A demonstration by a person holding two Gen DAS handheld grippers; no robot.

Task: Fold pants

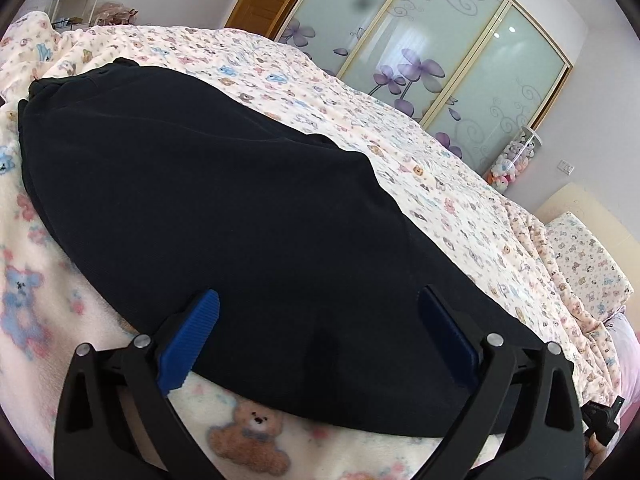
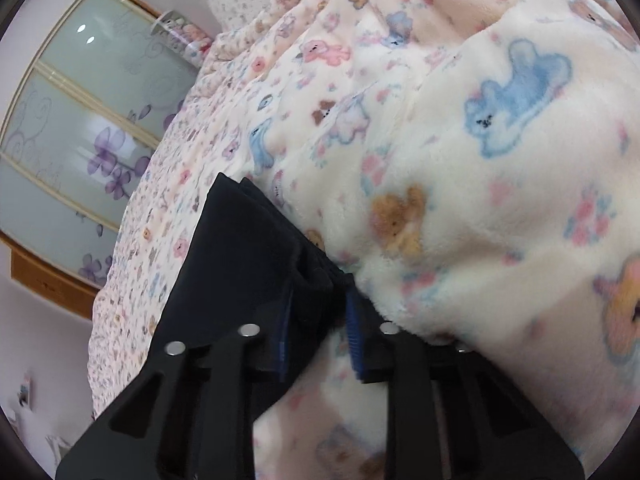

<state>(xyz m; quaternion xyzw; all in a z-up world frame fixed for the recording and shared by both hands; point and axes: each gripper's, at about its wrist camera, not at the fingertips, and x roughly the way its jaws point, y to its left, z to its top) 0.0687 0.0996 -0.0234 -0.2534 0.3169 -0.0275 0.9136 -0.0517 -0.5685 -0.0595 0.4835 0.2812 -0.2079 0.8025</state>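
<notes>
Dark navy pants lie spread flat on the bed, reaching from the far left down to the near edge in the left wrist view. My left gripper is open wide just above their near hem, one blue pad on either side of it, and nothing is gripped. In the right wrist view a corner of the pants lies against a raised fold of blanket. My right gripper has its jaws drawn close together, with a bunched fold of the dark fabric pinched between the blue pads.
A fluffy cream blanket printed with teddy bears covers the bed and rises in a thick fold on the right. A wardrobe with frosted sliding doors stands beyond the bed. A pillow and a tube of plush toys are at the far right.
</notes>
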